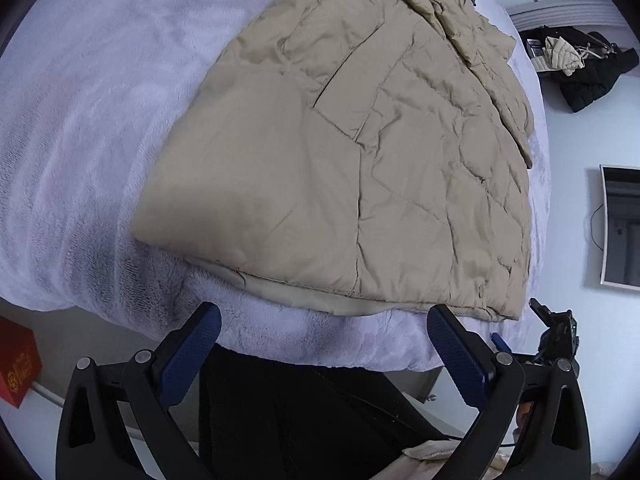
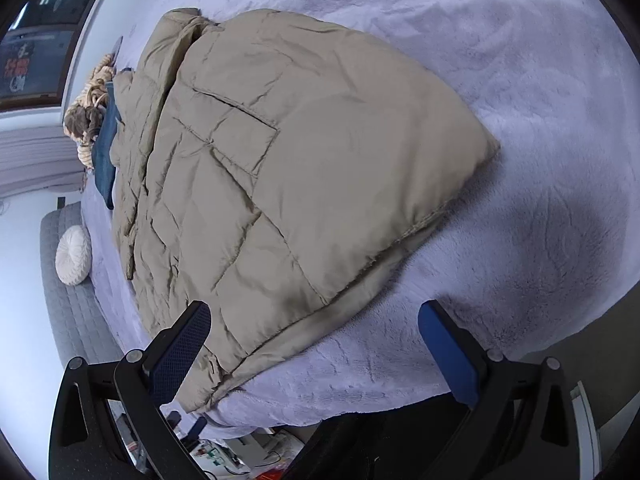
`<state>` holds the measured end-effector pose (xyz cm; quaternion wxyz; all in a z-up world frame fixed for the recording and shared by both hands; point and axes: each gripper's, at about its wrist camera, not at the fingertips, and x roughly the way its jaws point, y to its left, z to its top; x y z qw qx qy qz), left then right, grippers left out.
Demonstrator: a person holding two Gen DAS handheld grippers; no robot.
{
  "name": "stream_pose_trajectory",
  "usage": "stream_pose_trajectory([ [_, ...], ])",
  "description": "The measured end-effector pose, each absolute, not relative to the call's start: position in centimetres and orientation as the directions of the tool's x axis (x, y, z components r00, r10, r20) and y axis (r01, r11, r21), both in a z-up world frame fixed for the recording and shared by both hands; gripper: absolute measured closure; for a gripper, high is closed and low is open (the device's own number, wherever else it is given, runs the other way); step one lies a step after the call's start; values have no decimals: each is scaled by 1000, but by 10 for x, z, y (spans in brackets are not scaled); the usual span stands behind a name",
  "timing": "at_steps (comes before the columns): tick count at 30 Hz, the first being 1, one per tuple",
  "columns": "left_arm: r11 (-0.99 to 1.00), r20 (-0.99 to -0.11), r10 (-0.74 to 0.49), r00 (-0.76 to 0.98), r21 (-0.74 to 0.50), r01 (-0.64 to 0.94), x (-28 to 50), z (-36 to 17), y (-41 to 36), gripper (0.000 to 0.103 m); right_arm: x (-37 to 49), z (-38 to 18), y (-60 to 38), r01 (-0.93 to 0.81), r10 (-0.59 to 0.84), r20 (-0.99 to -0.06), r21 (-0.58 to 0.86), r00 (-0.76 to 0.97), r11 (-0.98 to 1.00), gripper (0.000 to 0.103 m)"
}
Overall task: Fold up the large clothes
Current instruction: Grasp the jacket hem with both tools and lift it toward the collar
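A beige quilted puffer jacket point(image 1: 360, 152) lies flat on a pale lavender fleece bed cover point(image 1: 88, 128), its hem toward me and its collar far away. It also shows in the right wrist view point(image 2: 280, 184), on the same bed cover point(image 2: 520, 160). My left gripper point(image 1: 324, 336) is open and empty, just short of the jacket's hem at the bed edge. My right gripper point(image 2: 316, 332) is open and empty, its left finger over the jacket's near corner.
A blue denim garment point(image 2: 105, 148) and a tan bundle point(image 2: 90, 100) lie beyond the jacket's collar. A round cream cushion point(image 2: 73, 249) sits on a grey headboard. A red box point(image 1: 16, 364) stands low left. Dark clothes point(image 1: 580, 68) hang on the wall.
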<state>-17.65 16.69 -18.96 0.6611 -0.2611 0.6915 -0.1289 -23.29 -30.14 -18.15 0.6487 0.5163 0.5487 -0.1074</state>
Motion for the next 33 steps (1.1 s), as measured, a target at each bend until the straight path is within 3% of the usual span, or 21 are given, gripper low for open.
stream_pose_trajectory([
  [12,764,-790,-603,106,-611,-207,-135,-200,131,3,-226,-207,-308,709,474,-715,665,514,235,0],
  [13,767,-793,-600,109,-609,-202,-131,-201,127,11,-225,-209,-309,706,477,-704,674,526,217,0],
  [15,780,-801,-589,106,-598,-184,-126,-201,122,36,-223,-211,-309,701,482,-689,686,541,195,0],
  [17,794,-808,-580,103,-589,-151,-120,-198,116,80,-221,-213,-309,692,490,-673,700,554,178,0],
  [20,803,-809,-570,147,-586,-111,-117,-187,122,84,-220,-212,-308,689,493,-664,706,563,164,6],
  [22,802,-803,-571,174,-590,-93,-114,-176,124,89,-219,-211,-308,690,494,-662,706,564,159,41],
  [23,801,-800,-571,185,-592,-87,-112,-171,125,89,-217,-211,-308,694,500,-663,702,557,159,50],
  [25,802,-795,-569,208,-593,-71,-109,-160,127,89,-216,-211,-311,707,495,-685,683,534,183,91],
  [33,823,-770,-548,326,-567,45,-84,-93,126,89,-168,-147,-312,595,434,-764,645,478,479,96],
])
